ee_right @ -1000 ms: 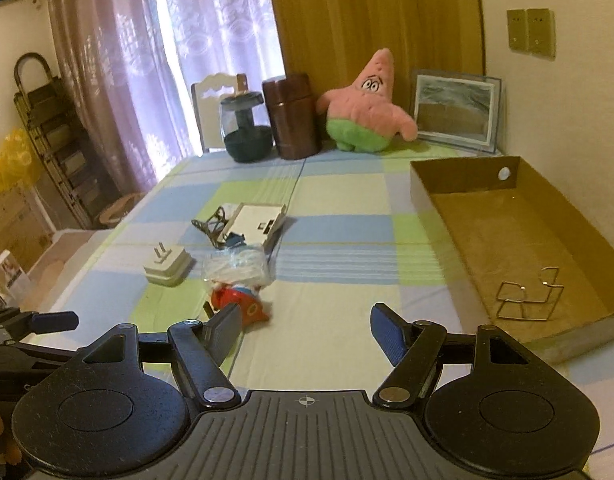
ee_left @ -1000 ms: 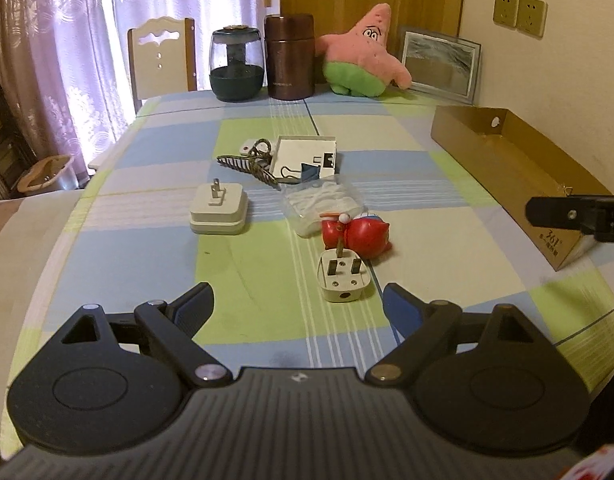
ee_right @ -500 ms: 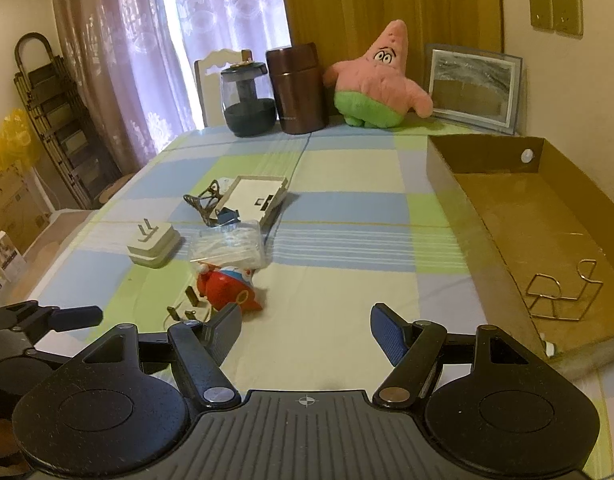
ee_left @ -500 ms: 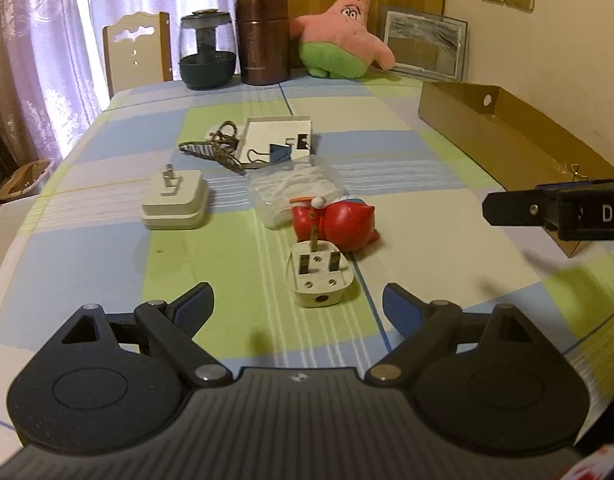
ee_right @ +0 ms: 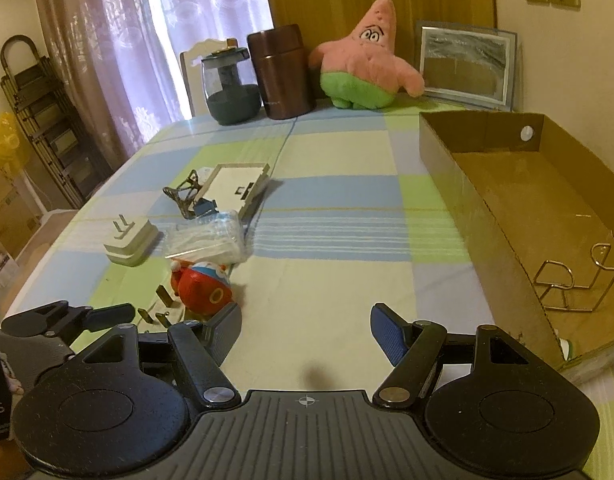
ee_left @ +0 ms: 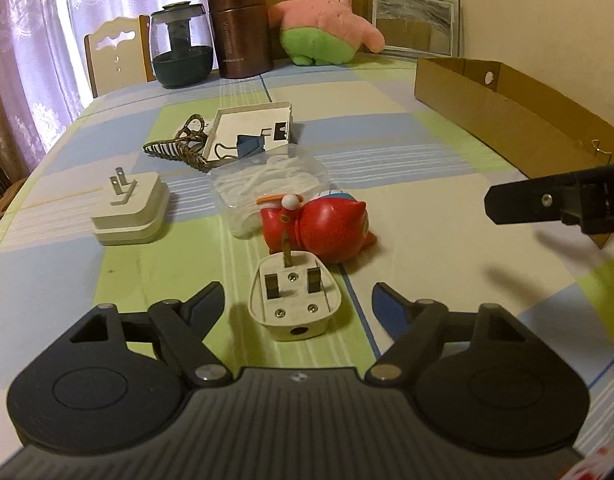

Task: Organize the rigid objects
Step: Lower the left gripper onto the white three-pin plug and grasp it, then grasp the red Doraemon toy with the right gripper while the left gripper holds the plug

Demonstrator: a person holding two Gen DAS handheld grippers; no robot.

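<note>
My left gripper (ee_left: 297, 306) sits low & level, fingers spread wide w/ nothing between the pads, blue tips pointing fwd. My right gripper (ee_right: 305, 326) is the same: wide apart, holding nothing, also low. In left wrist view the right one's black finger (ee_left: 547, 200) pokes in from the right side; in right wrist view the left one sits at lower left

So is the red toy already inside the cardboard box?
No, the red toy lies on the tablecloth by the white plug, while the cardboard box holds only a wire rack.
</note>
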